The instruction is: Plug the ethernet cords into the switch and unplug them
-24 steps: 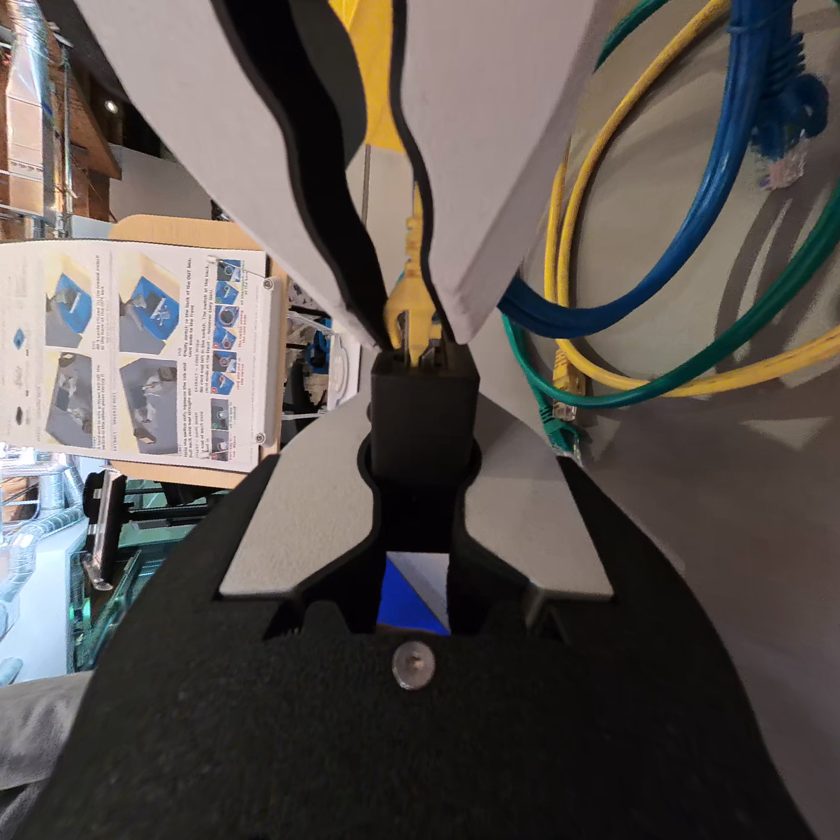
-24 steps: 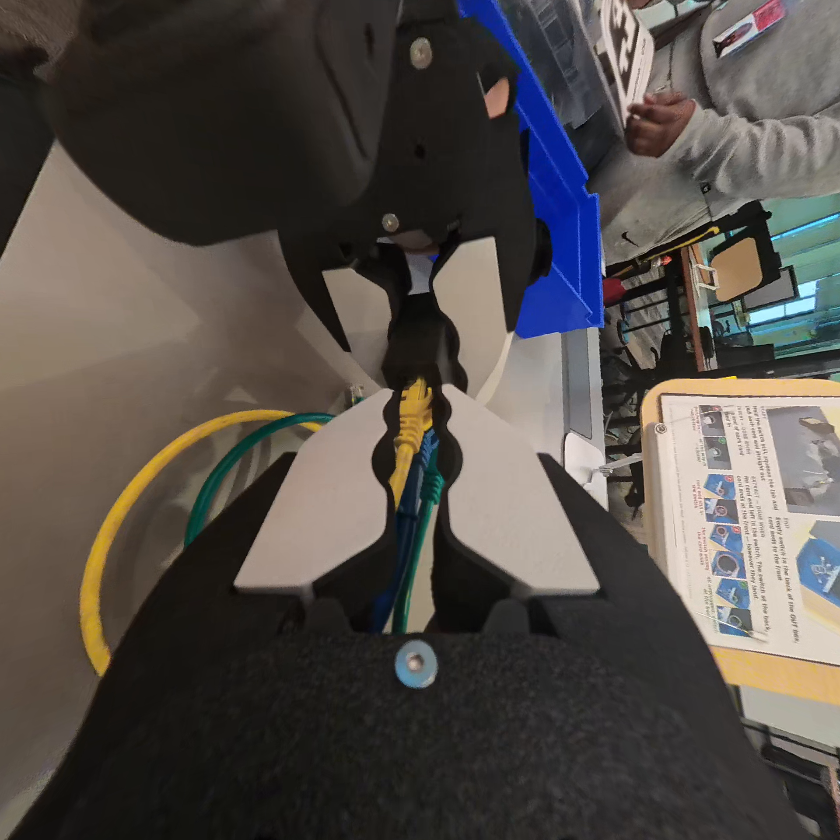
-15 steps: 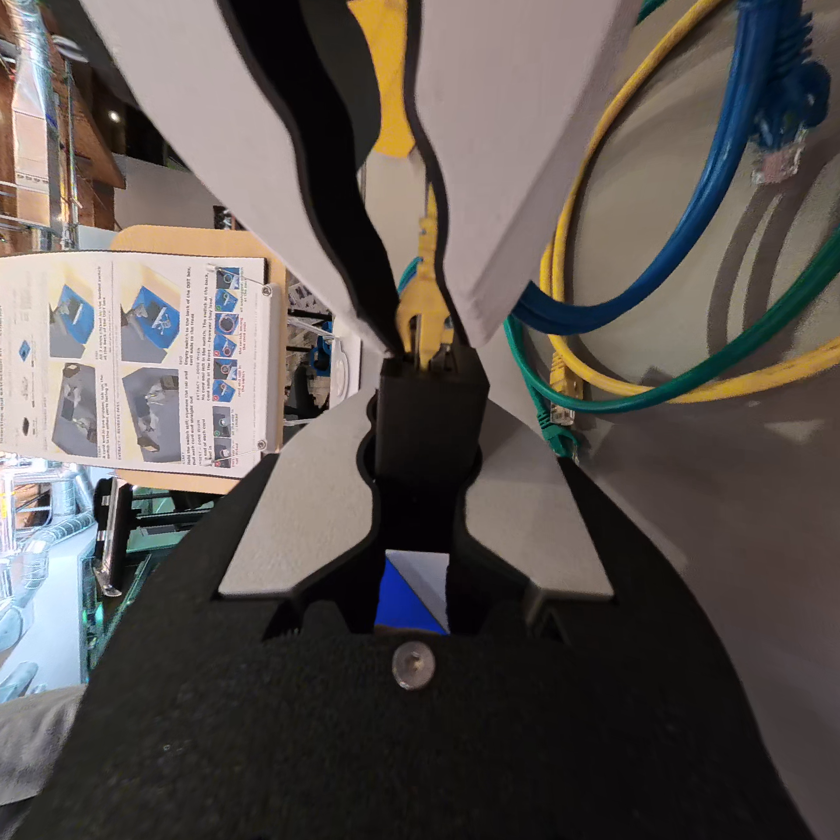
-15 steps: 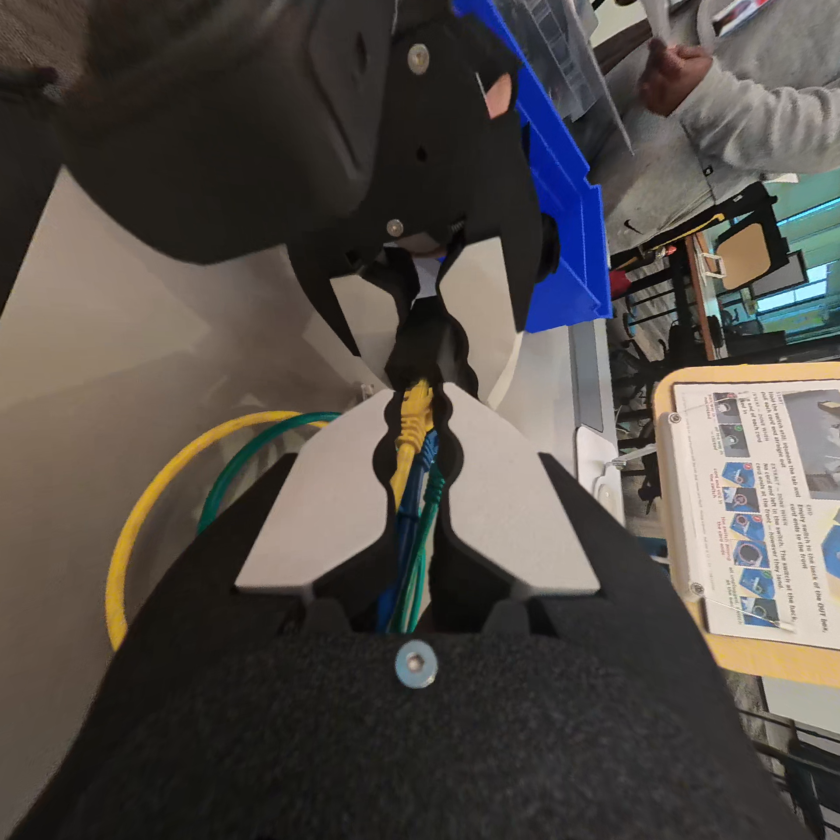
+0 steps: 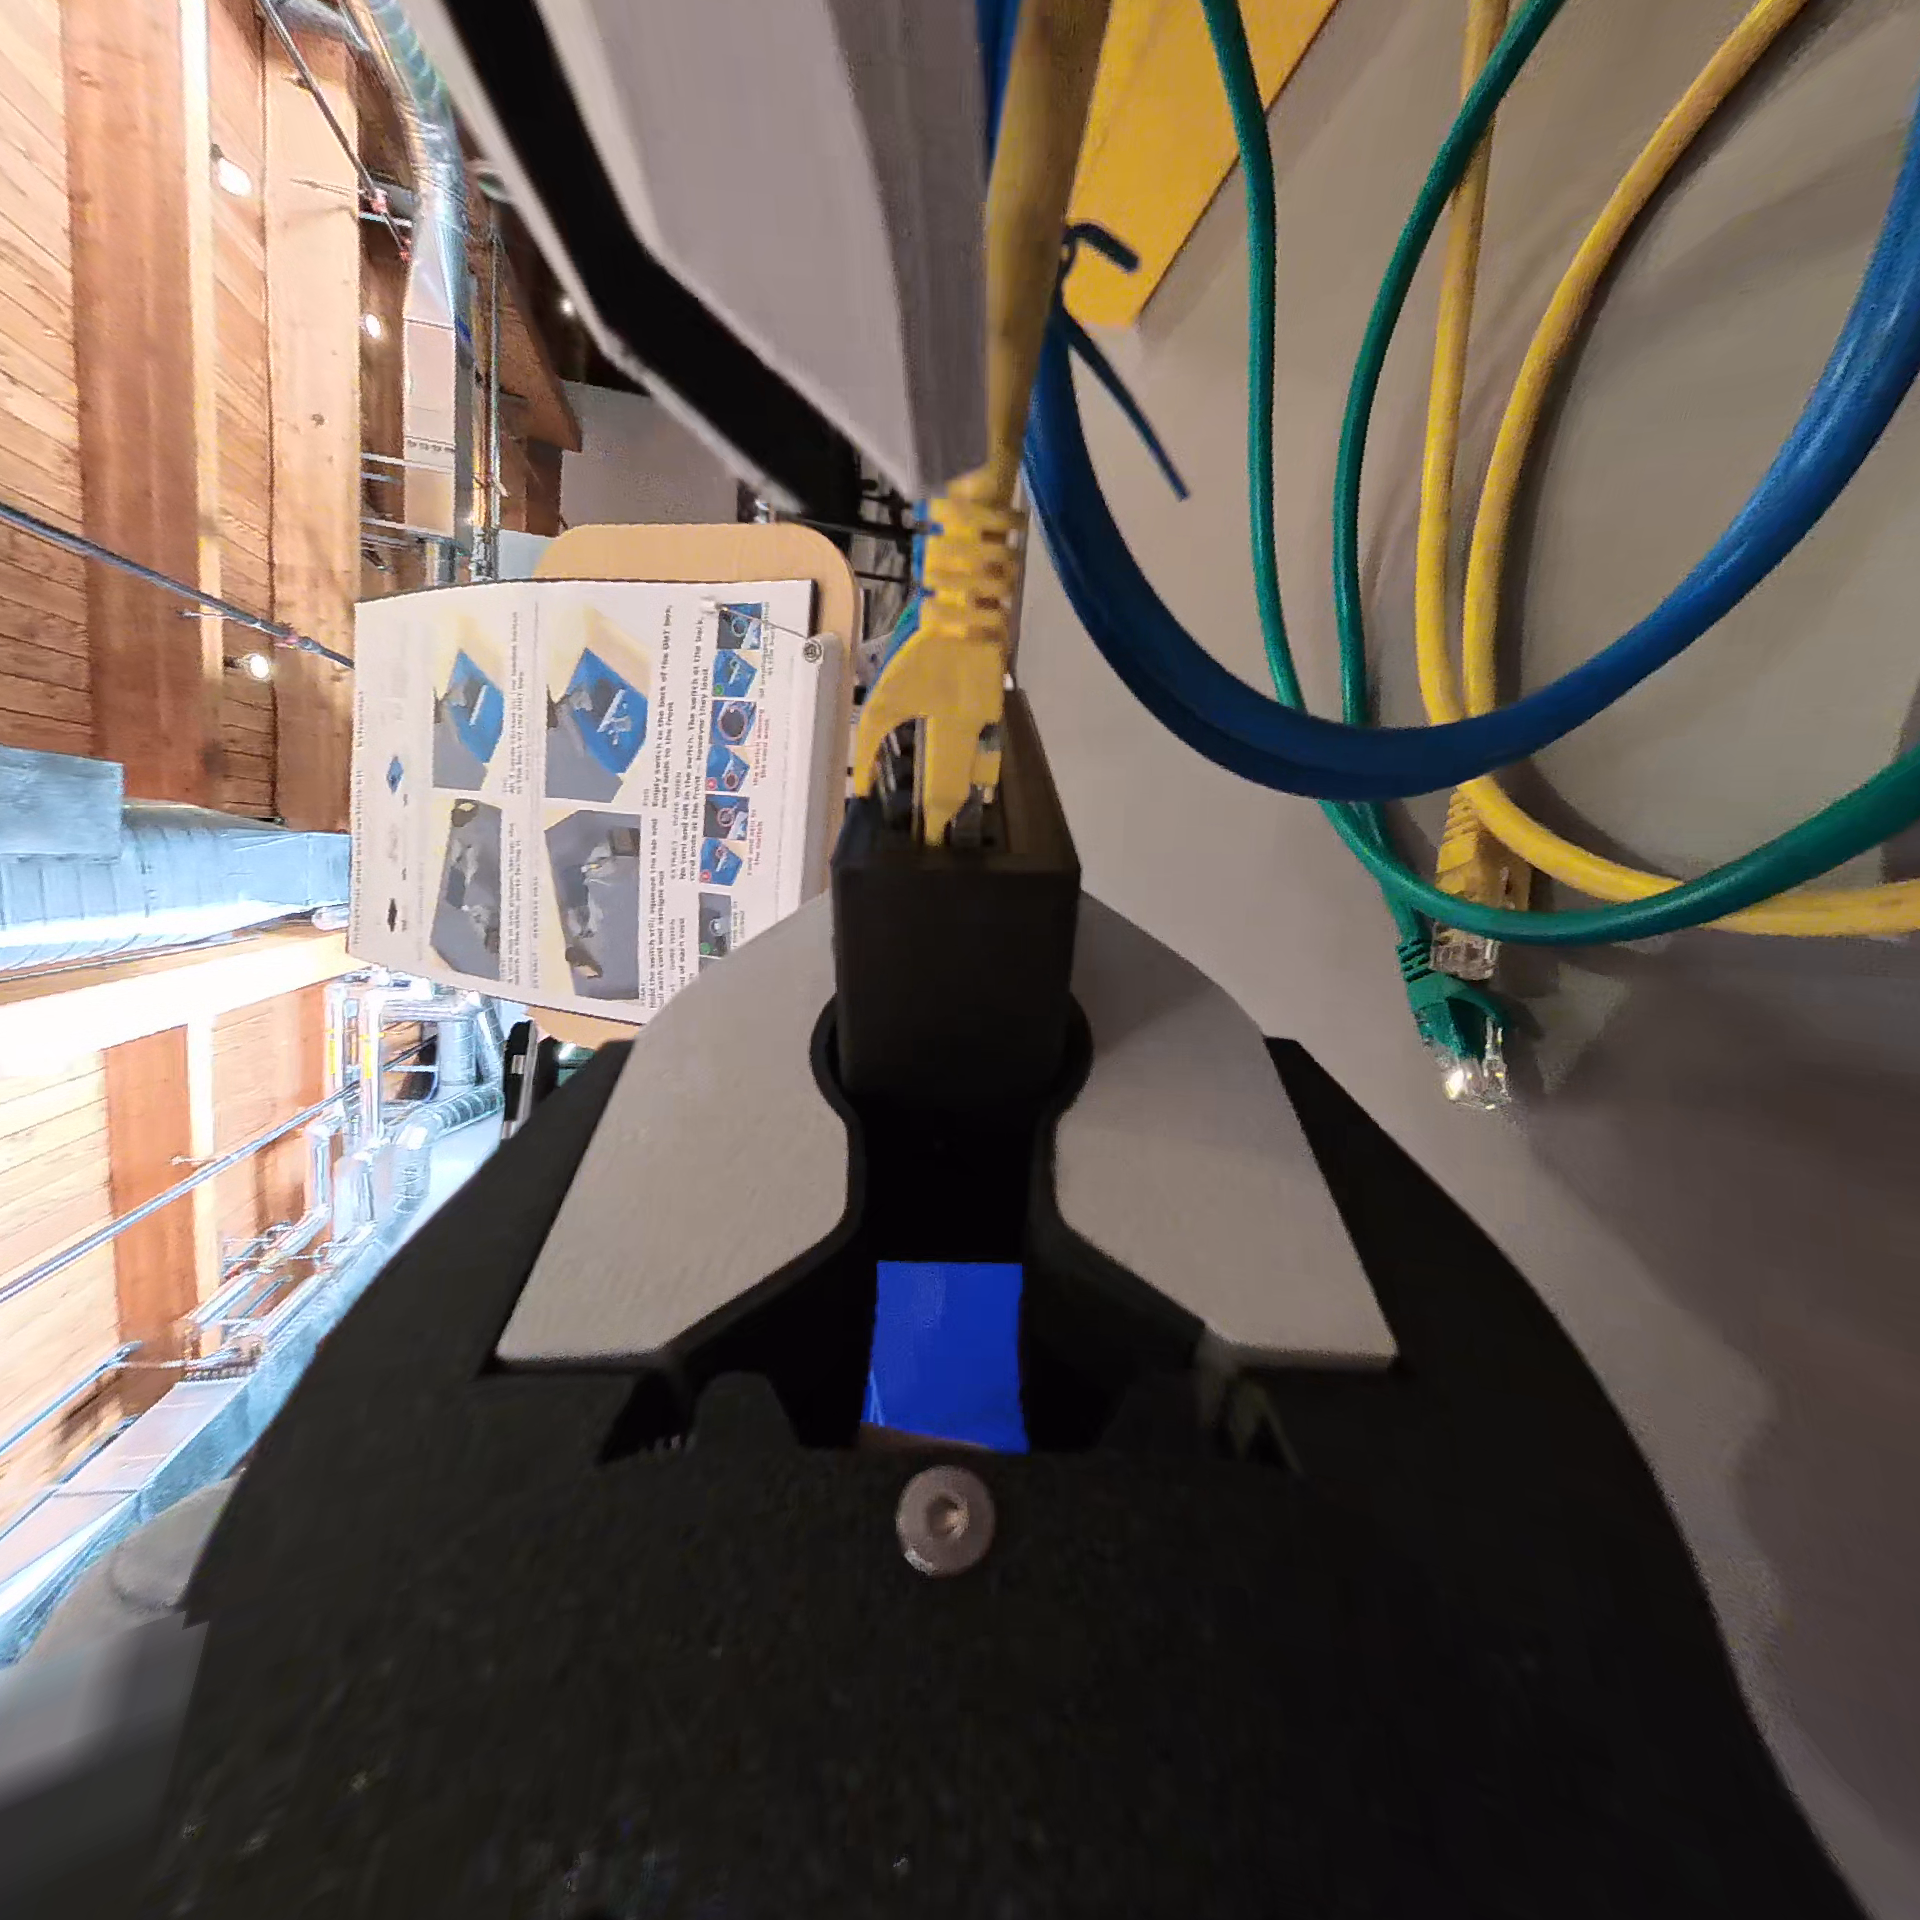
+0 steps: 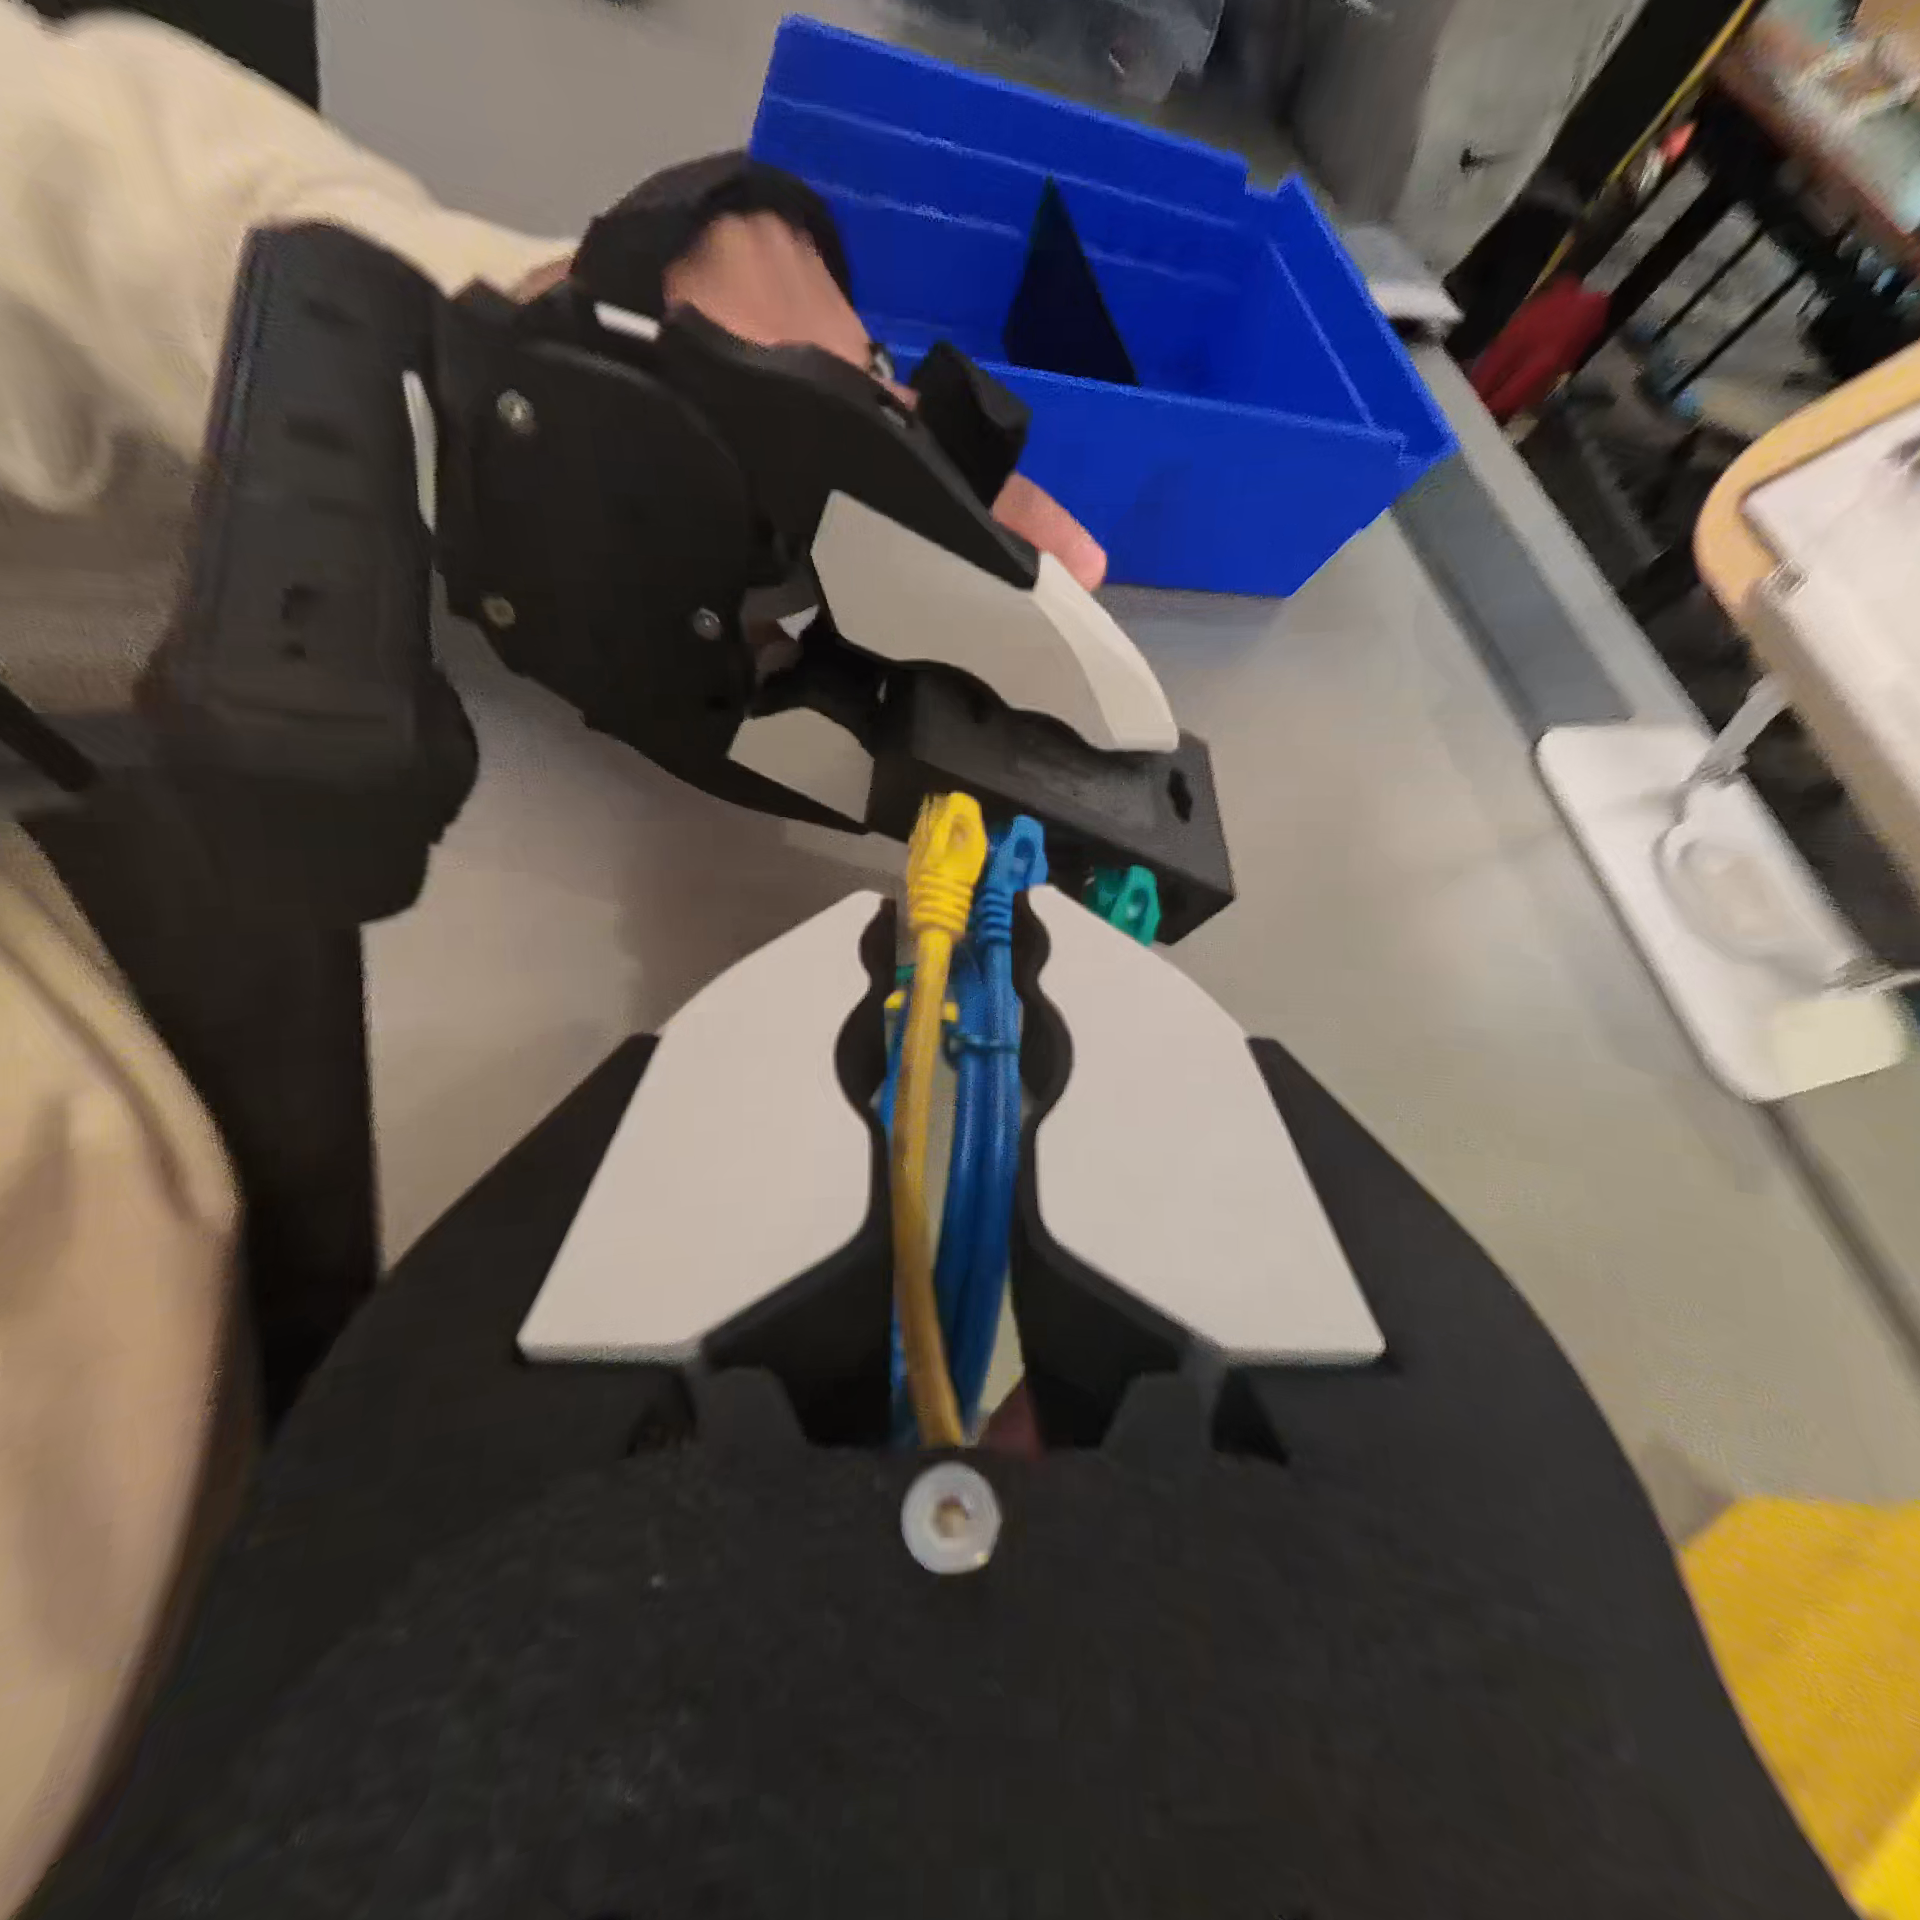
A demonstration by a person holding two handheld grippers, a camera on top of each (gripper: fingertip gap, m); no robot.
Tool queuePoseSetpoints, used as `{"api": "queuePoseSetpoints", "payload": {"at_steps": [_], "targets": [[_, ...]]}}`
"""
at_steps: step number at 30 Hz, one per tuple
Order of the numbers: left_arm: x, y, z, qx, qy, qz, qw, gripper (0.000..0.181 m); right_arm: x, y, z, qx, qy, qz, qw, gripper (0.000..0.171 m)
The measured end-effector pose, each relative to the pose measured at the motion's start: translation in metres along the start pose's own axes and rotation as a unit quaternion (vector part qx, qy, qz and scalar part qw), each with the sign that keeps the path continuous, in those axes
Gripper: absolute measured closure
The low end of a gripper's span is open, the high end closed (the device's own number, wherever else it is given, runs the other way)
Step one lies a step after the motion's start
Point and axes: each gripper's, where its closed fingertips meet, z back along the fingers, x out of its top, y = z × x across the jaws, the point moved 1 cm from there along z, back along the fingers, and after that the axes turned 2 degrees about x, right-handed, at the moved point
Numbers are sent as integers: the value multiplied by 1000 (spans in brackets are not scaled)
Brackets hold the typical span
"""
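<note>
Two claws meet: left claw (image 5: 951,997) clamps the switch (image 6: 1049,790), right claw (image 6: 951,935) pinches the cords (image 6: 961,1091).

instruction sheet (image 5: 582,800) | printed text and photos | wording not given

We see bright, even indoor light, wide-angle bending at the rims, motion blur toward twelve o'clock, soft shadows under the cords (image 5: 1455,727).

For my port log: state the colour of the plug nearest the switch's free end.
Green plug; the right wrist view shows it best.
</note>
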Motion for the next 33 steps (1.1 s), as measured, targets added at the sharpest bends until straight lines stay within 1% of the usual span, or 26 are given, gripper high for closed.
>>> {"api": "queuePoseSetpoints", "payload": {"at_steps": [1, 3, 4, 8, 13, 15, 20, 23, 30, 33], "targets": [[0, 1, 0, 5, 3, -4, 1000, 151, 0, 2, 1, 6, -10, -32, 999, 150], [-1, 3, 0, 15, 7, -10, 1000, 151, -3, 9, 2, 23, -8, -79, 997, 149], [-1, 3, 0, 16, 8, -11, 1000, 151, -6, 9, 1, 19, 3, -82, 996, 148], [0, 4, 0, 24, 18, -7, 1000, 151, -10, 5, 0, -21, 22, -72, 997, 156], [1, 3, 2, 19, 23, 0, 1000, 151, -13, 6, 2, -45, 52, -56, 996, 158], [2, 4, 2, 24, 22, 2, 999, 151, -14, 4, 2, -41, 43, -66, 996, 165], [3, 3, 1, 22, 31, -1, 999, 151, -17, 4, 1, -28, 36, -66, 997, 166], [2, 3, 0, 16, 20, 6, 1000, 151, -13, 3, 2, -24, 19, -79, 996, 166], [6, -1, -1, 18, 2, -31, 999, 150, -19, 6, 4, -1, 14, -98, 995, 166], [7, 1, -1, 14, 4, -27, 1000, 150, -18, 6, 6, 0, 9, -101, 995, 166]]}}
